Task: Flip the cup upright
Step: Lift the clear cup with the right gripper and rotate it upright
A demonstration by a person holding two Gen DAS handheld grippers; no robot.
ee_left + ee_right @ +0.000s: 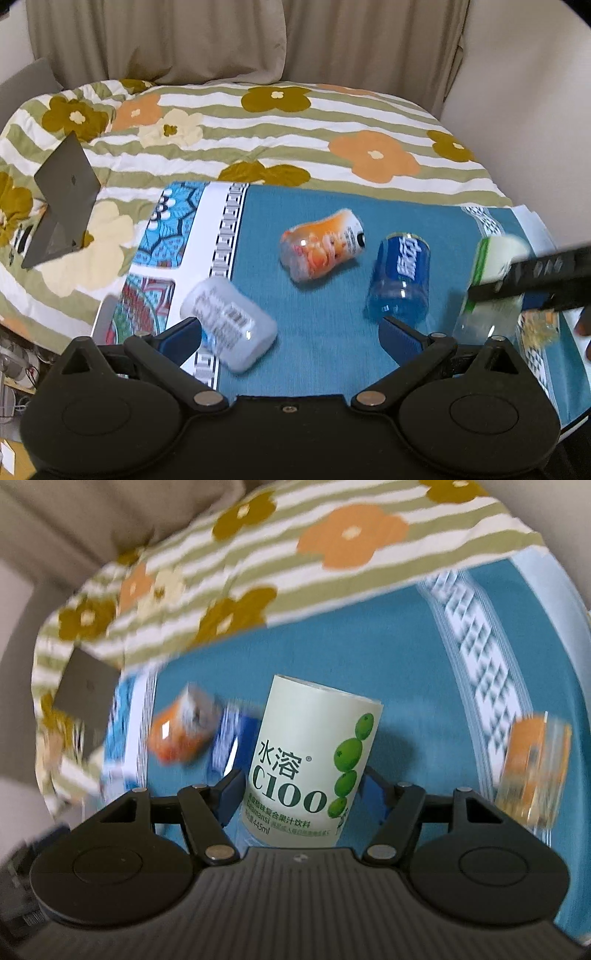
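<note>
- The right gripper has its jaws closed against the two sides of the green-label cup, holding it low on its body; the part of the cup nearest the camera is hidden behind the gripper's housing, so which end is open cannot be told from the right wrist view.
- In that view the cup's long axis runs away from the camera along the fingers, leaning a little to one side, with the label text reading right way up and the far end showing a flat pale rim.
- From the left wrist view the same cup is blurred and partly crossed by the dark bar of the right gripper; whether it touches the blue mat cannot be made out.
- The left gripper has its jaws spread wide and nothing between them; the white cup lies on its side just beside the left finger, overlapping the mat's patterned border.
- Farther along the mat, the blue cup lies just left of the green-label cup, and the orange cup lies on its side beyond, both smeared by motion.
- Another orange, clear-walled thing sits right of the green-label cup, too blurred to identify.
- Beyond the mat lie the flowered quilt and a grey stand at its left.
</note>
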